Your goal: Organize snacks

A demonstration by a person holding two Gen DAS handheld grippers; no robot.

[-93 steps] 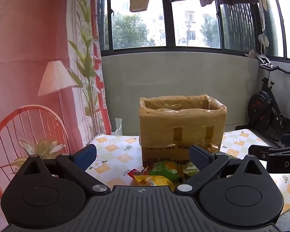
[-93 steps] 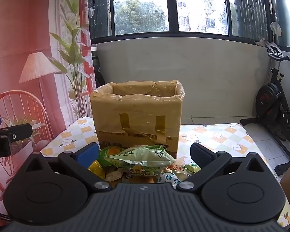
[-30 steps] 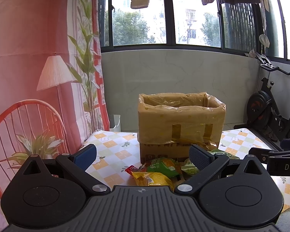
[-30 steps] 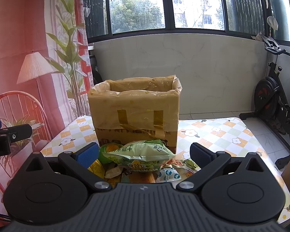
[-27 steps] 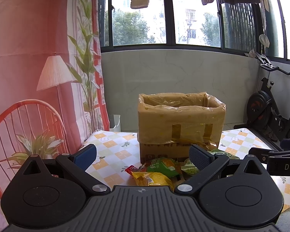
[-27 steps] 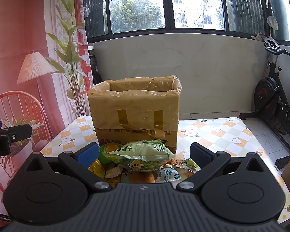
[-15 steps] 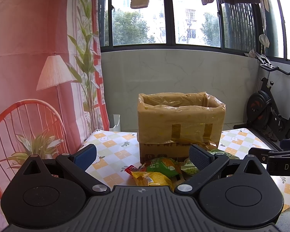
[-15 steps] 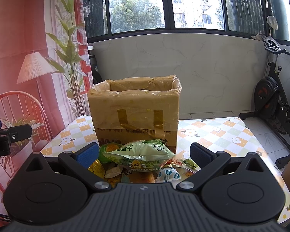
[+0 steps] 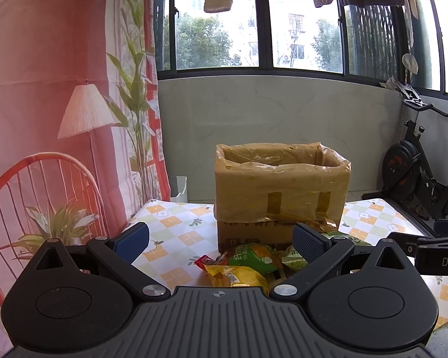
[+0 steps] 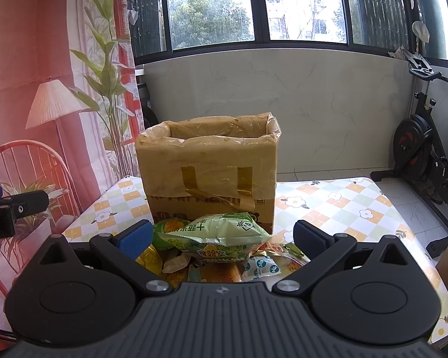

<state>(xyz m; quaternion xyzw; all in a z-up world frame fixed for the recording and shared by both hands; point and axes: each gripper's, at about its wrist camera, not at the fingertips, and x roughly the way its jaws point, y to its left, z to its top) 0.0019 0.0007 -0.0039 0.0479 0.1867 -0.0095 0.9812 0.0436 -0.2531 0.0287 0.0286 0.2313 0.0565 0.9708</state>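
Observation:
A cardboard box (image 9: pixel 279 195) (image 10: pixel 212 176) lined with a yellowish plastic bag stands open-topped on the checked tablecloth. A heap of snack packets lies in front of it. A pale green packet (image 10: pixel 216 235) tops the heap in the right wrist view. In the left wrist view a yellow packet (image 9: pixel 236 274) and a green-orange one (image 9: pixel 254 255) show. My left gripper (image 9: pixel 219 240) hovers open near the heap's left side with nothing between its fingers. My right gripper (image 10: pixel 222 238) is open too, its fingers either side of the pale green packet and short of it.
The table (image 10: pixel 337 205) carries a flower-check cloth. An exercise bike (image 9: pixel 418 179) (image 10: pixel 424 152) stands on the floor to the right. A printed backdrop with lamp and chair hangs at the left. A small white bin (image 9: pixel 177 189) sits behind the table.
Both grippers have held nearly still over the last second. Since about three seconds ago both views shifted slightly, with the box a little lower in each frame.

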